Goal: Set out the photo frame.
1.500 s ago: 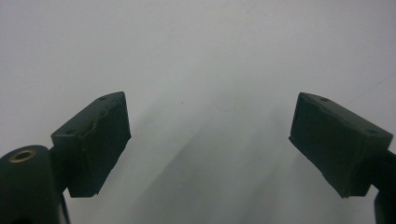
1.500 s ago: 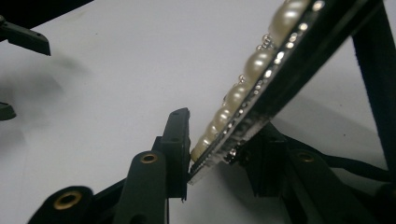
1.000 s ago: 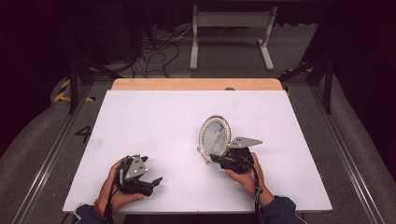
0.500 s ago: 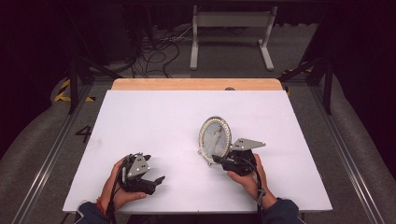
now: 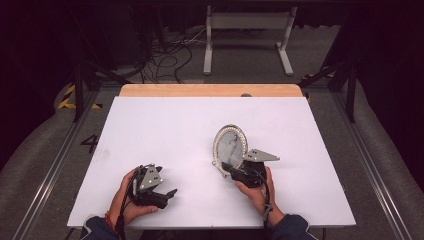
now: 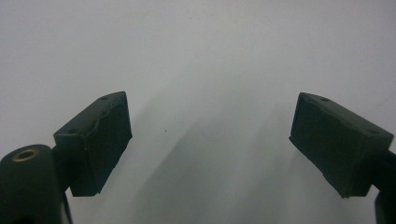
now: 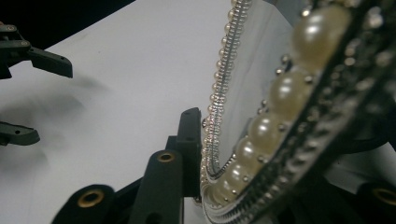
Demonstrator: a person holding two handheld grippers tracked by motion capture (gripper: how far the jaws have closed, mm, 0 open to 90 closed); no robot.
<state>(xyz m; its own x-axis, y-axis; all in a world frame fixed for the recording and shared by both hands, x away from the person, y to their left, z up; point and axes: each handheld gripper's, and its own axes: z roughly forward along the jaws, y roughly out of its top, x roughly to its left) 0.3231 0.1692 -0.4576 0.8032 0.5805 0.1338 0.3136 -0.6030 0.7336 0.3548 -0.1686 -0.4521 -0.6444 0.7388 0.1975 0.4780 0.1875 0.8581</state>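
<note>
An oval frame [image 5: 229, 145] with a pearl-and-bead rim and a glassy face stands tilted up on its edge on the white table [image 5: 165, 130], right of the middle. My right gripper [image 5: 232, 169] holds its lower rim from the near side. In the right gripper view the beaded rim [image 7: 261, 135] fills the space between the jaws, one black fingertip [image 7: 189, 135] pressed at its left side; these jaws have just been closing on it. My left gripper [image 5: 167, 194] rests near the front left edge, open, with bare table between its pads [image 6: 95, 140].
A wooden strip [image 5: 210, 90] runs along the table's far edge. Beyond it are a white stand [image 5: 247, 30] and loose cables [image 5: 165, 55] on the floor. Metal rails [image 5: 60, 160] flank the table on both sides. The left gripper [image 7: 32, 95] shows far off in the right gripper view.
My right hand and its grey plate have shifted slightly to the right, with the frame still standing in the jaws. The left hand has stayed still.
</note>
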